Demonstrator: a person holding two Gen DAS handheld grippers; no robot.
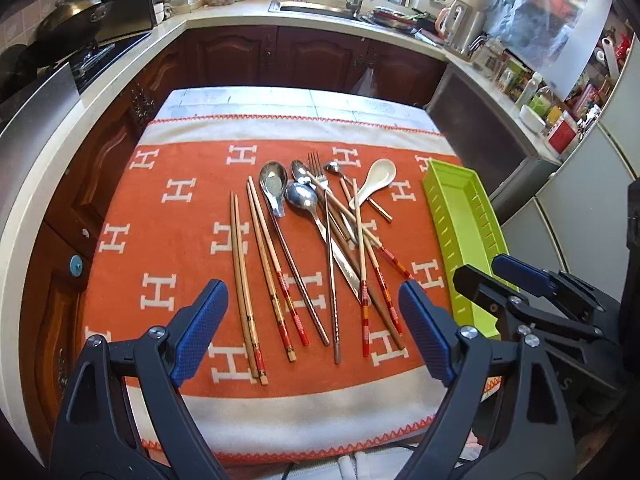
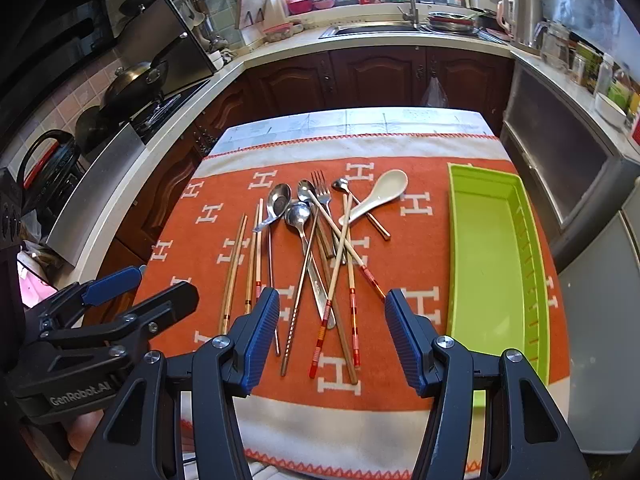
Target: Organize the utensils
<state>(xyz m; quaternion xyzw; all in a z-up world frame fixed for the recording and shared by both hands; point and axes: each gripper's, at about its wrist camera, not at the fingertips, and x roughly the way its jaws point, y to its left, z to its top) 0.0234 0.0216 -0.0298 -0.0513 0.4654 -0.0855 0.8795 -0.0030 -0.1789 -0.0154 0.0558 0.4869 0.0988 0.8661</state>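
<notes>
Left gripper (image 1: 310, 332) spread wide, holding nothing, above near ends of chopsticks (image 1: 256, 280). Right gripper (image 2: 332, 336) likewise apart, empty, over crossed pile of utensils (image 2: 320, 240) on orange cloth (image 2: 416, 264) covering bench. Green tray (image 2: 492, 264) at right of pile, bare inside.
</notes>
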